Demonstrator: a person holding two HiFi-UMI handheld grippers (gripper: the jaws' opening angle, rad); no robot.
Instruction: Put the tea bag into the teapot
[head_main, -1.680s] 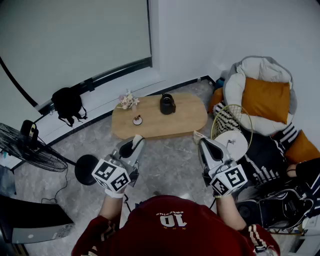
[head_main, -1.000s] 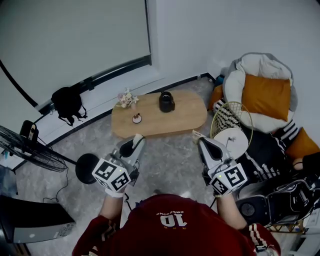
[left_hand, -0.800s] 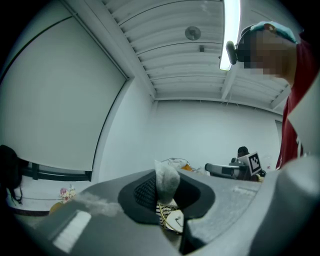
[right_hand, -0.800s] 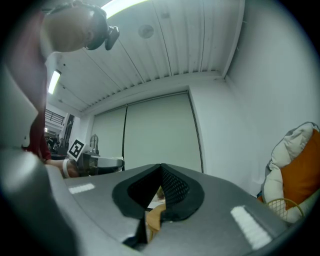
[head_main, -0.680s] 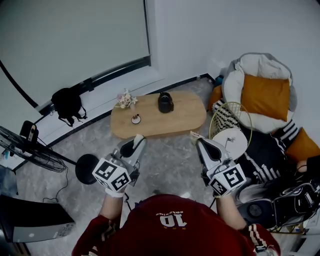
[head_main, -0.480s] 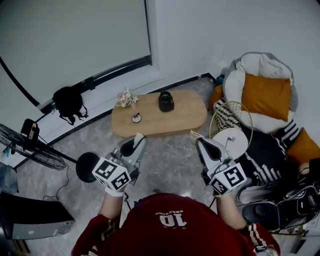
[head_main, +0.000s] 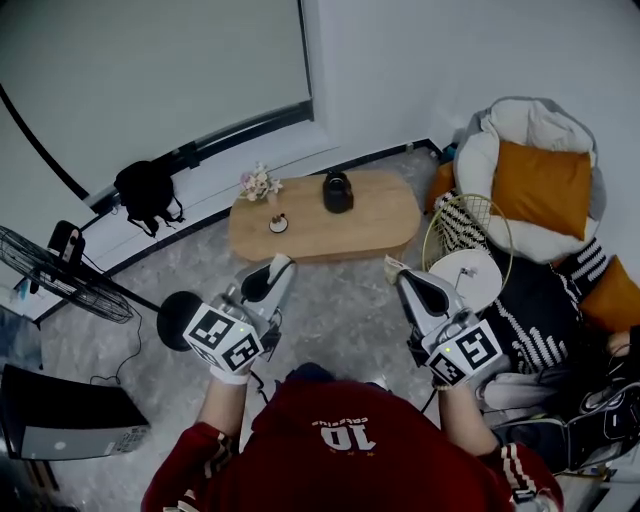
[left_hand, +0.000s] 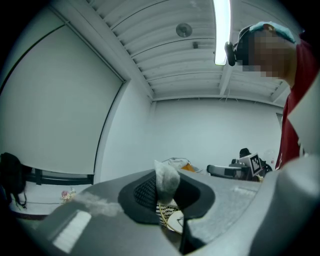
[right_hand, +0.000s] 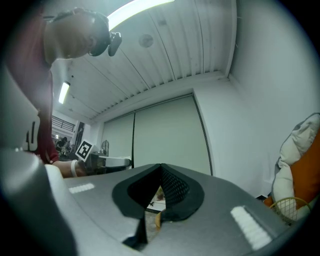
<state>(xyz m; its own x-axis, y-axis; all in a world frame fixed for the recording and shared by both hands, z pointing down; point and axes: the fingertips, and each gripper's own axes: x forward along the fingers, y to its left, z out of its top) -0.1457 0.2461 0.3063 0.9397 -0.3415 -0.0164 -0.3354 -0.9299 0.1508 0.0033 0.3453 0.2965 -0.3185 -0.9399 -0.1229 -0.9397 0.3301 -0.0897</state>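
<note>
Hardly anything of mine has moved; only the counter (head_main: 380, 225) and teapot (head_main: 338, 191) have drifted slightly up and right in the head view. My left fingers (left_hand: 142, 192) pinch the tea bag (left_hand: 166, 179), a pale, soft pouch standing upright, its long axis running out past the tips. My right fingers (right_hand: 175, 190) are closed together. Bare floor (head_main: 340, 310) lies open ahead, up to the counter's near edge; the teapot sits well beyond, toward its far edge.
</note>
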